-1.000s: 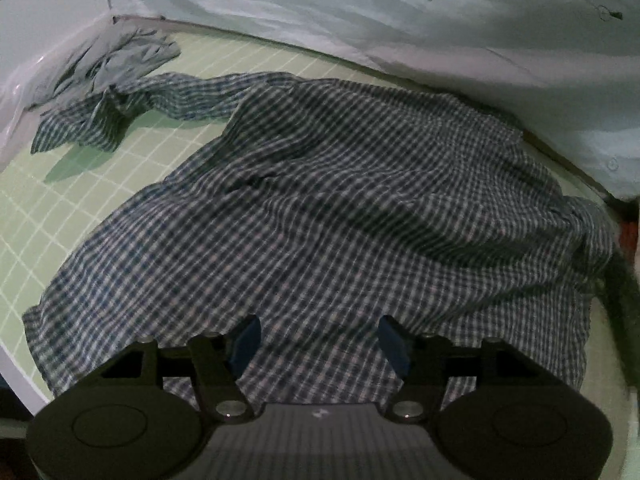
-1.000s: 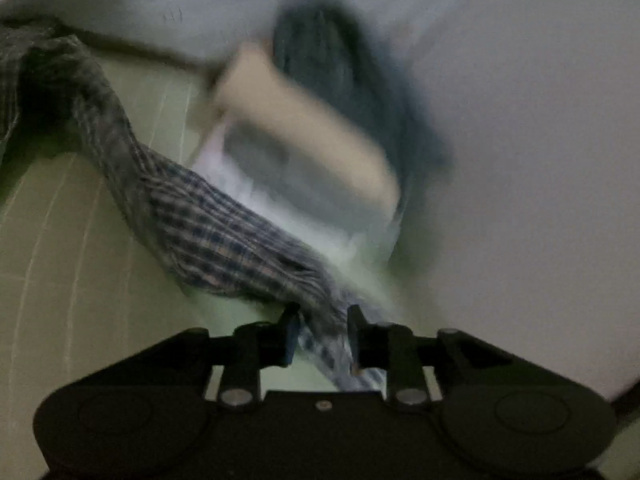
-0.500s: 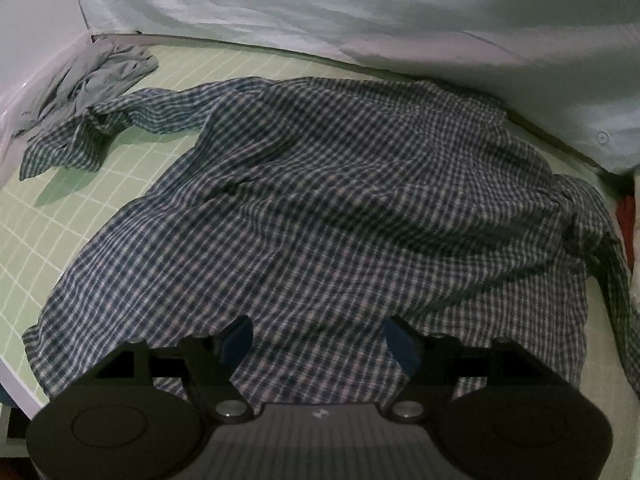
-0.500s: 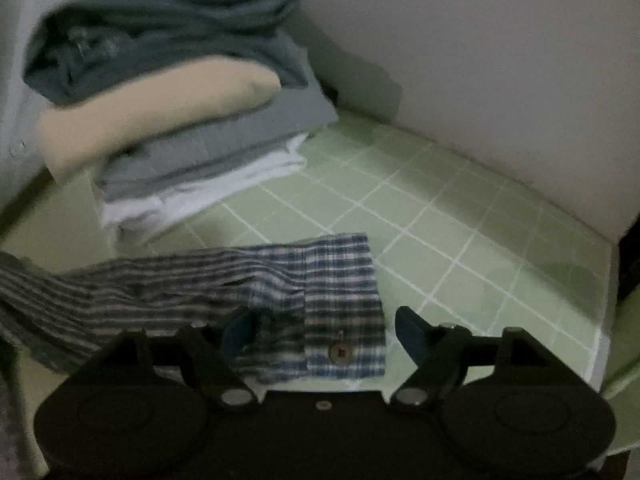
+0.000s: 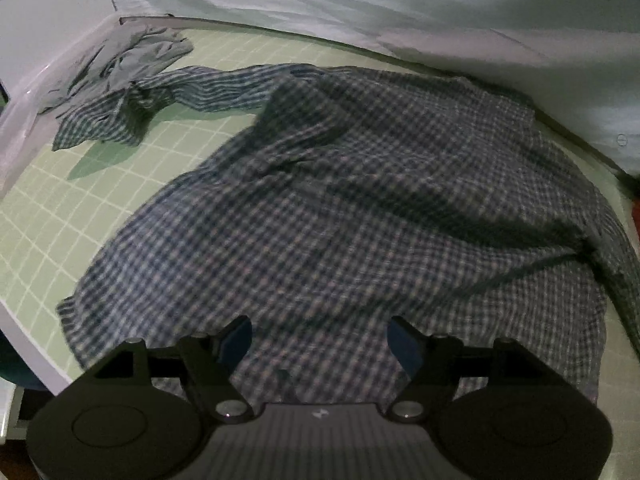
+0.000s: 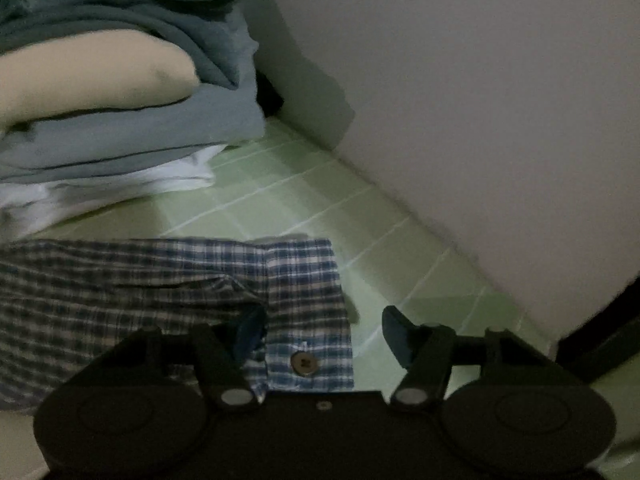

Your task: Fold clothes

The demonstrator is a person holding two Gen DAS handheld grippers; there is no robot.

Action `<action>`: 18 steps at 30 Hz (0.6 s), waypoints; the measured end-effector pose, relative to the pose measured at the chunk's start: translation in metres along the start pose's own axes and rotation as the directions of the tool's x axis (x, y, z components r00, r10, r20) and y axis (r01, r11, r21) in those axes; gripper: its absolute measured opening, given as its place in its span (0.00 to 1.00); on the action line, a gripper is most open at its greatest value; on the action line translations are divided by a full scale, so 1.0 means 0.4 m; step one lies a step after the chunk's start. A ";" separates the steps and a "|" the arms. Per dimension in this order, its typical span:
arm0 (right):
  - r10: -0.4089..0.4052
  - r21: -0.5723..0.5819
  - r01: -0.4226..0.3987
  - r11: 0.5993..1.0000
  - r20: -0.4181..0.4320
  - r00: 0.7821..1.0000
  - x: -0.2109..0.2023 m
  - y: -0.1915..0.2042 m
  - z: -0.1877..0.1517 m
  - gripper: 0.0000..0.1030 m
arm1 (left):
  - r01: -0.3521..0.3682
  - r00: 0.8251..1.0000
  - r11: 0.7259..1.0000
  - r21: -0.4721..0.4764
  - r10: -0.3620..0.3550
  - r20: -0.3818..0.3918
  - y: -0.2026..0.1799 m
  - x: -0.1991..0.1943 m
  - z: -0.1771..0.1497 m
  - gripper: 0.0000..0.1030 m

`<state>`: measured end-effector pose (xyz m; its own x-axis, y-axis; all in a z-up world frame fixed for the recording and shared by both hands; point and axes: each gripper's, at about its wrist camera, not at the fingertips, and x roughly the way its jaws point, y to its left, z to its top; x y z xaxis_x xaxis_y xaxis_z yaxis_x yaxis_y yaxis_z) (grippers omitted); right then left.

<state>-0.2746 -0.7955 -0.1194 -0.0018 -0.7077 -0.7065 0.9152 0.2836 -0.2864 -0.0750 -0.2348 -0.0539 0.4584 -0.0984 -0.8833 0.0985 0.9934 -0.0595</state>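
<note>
A blue-and-white checked shirt (image 5: 360,208) lies spread on the green gridded mat (image 5: 52,216), one sleeve stretched to the far left. My left gripper (image 5: 320,340) is open and empty, low over the shirt's near hem. In the right wrist view the shirt's other sleeve (image 6: 120,280) lies flat, its buttoned cuff (image 6: 308,304) just in front of my right gripper (image 6: 320,330), which is open and empty above it.
A crumpled grey garment (image 5: 124,60) lies at the mat's far left corner. A pale sheet with carrot prints (image 5: 440,8) runs along the back. A stack of folded clothes (image 6: 112,92) sits beyond the cuff, by a white wall (image 6: 480,100).
My right gripper has let go of the sleeve and opened; the sleeve now lies flat on the mat. My left gripper has shifted slightly over the hem, staying open.
</note>
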 end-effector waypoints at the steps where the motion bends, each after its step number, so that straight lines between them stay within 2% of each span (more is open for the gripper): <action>1: -0.025 -0.014 0.025 1.000 -0.008 1.000 0.006 0.006 0.010 0.63 | -0.001 1.000 1.000 0.003 0.001 0.002 0.018 -0.004 0.005 0.73; 4: -0.072 -0.045 0.072 0.996 -0.004 0.997 -0.026 0.044 0.028 0.61 | -0.017 1.000 1.000 0.008 0.017 0.019 0.072 -0.009 0.029 0.76; 5: -0.080 -0.052 0.080 0.995 0.004 0.997 -0.049 0.062 0.030 0.62 | -0.024 0.999 1.000 0.009 0.024 0.028 0.090 -0.009 0.042 0.77; 6: -0.088 -0.059 0.089 0.994 0.013 0.996 -0.072 0.080 0.032 0.67 | -0.030 0.999 1.000 0.009 0.030 0.040 0.108 -0.008 0.058 0.77; 8: -0.019 -0.052 0.022 0.998 0.060 0.998 -0.146 0.125 0.029 0.77 | -0.031 0.998 0.999 0.013 0.030 0.056 0.136 0.000 0.092 0.77; 11: 0.124 -0.050 -0.118 0.992 0.126 0.984 -0.264 0.219 0.024 0.79 | -0.010 0.996 0.999 0.041 0.006 0.087 0.160 0.026 0.168 0.78; 13: 0.244 -0.063 -0.237 0.970 0.149 0.958 -0.333 0.297 0.027 0.80 | -0.003 0.994 0.997 0.072 -0.005 0.106 0.162 0.054 0.234 0.79; 15: 0.350 -0.097 -0.338 0.936 0.161 0.923 -0.385 0.391 0.038 0.81 | 0.016 0.992 0.993 0.114 -0.029 0.120 0.150 0.085 0.304 0.79; 18: 0.497 -0.152 -0.475 0.867 0.173 0.850 -0.461 0.537 0.056 0.83 | 0.058 0.986 0.976 0.210 -0.090 0.143 0.116 0.139 0.408 0.80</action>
<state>-0.0687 -0.6186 -0.0363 0.5231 -0.5731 -0.6308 0.7325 0.6807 -0.0110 0.0993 -0.2039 -0.0297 0.5693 -0.1948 -0.7987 0.3087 0.9511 -0.0119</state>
